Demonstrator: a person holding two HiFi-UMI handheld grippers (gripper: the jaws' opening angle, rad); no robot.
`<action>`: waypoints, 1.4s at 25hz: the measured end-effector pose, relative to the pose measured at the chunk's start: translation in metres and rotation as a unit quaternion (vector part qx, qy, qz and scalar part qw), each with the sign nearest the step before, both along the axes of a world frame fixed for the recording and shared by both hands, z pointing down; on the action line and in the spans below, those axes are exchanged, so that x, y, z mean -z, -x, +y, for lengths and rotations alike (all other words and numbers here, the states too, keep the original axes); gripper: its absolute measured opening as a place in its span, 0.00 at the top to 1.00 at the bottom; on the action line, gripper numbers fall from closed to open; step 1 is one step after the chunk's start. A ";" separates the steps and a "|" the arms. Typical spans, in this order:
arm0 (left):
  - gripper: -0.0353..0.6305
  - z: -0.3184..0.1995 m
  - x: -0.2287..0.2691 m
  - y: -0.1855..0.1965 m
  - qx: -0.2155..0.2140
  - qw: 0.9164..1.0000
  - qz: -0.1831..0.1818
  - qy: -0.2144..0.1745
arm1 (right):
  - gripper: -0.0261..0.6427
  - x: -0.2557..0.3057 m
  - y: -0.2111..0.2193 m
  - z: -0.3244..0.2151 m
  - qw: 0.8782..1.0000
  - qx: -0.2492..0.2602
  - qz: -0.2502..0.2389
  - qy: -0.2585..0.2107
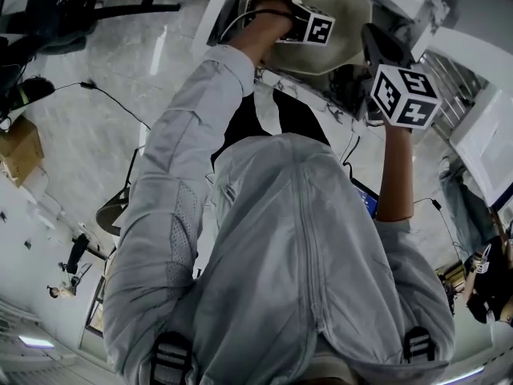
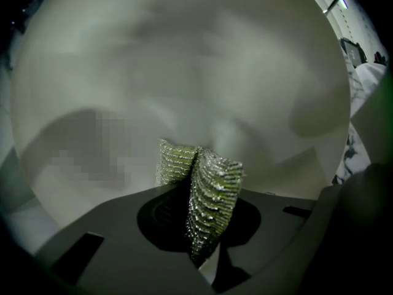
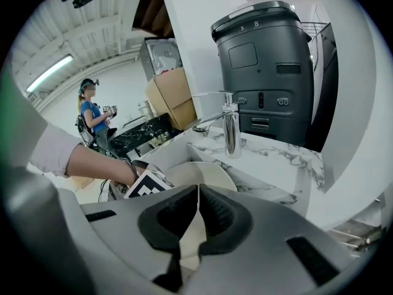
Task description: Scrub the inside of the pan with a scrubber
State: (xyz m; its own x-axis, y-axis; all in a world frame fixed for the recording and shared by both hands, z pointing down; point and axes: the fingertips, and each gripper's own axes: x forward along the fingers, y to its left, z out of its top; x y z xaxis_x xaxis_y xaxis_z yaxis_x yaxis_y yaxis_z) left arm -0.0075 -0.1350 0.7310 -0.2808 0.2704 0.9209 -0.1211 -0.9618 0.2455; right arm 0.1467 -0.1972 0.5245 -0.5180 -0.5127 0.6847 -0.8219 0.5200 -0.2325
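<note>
Left gripper [image 2: 195, 217] jaws clenched a folded green-and-silver mesh scrubber [image 2: 215, 189], its tip at the cream round pan's [image 2: 184, 60] inside just ahead, ready for scouring; right gripper [image 3: 198, 196] pinched the pan's rim, apparently to steady it.

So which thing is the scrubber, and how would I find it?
Look for the big cream pan that fills the left gripper view. Low in the middle, the left tool pinches the scrubber in front of the pan's inside. It is the only sparkly thing: a folded green and silver mesh pad, with plain cream or grey all round.
</note>
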 end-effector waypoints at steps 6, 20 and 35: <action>0.85 -0.038 -0.007 -0.008 0.035 0.995 0.040 -0.079 | 0.91 0.000 -0.011 0.002 1.000 -0.014 0.003 -0.003; 0.85 -0.095 -0.004 -0.055 0.027 0.974 0.136 -0.179 | 0.91 -0.009 -0.041 0.010 0.999 -0.042 0.007 0.003; 0.85 -0.068 0.016 -0.113 -0.148 0.948 0.202 -0.193 | 0.91 -0.010 -0.043 0.017 0.999 -0.050 0.003 0.008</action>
State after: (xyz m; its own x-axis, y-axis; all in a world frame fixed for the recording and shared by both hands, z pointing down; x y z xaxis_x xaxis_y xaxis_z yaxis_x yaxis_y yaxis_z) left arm 0.1050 -0.2033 0.7149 0.1060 -0.1452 0.9837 0.1980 -0.9664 -0.1640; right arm 0.1892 -0.1799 0.5342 -0.4612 -0.5504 0.6960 -0.8707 0.4319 -0.2353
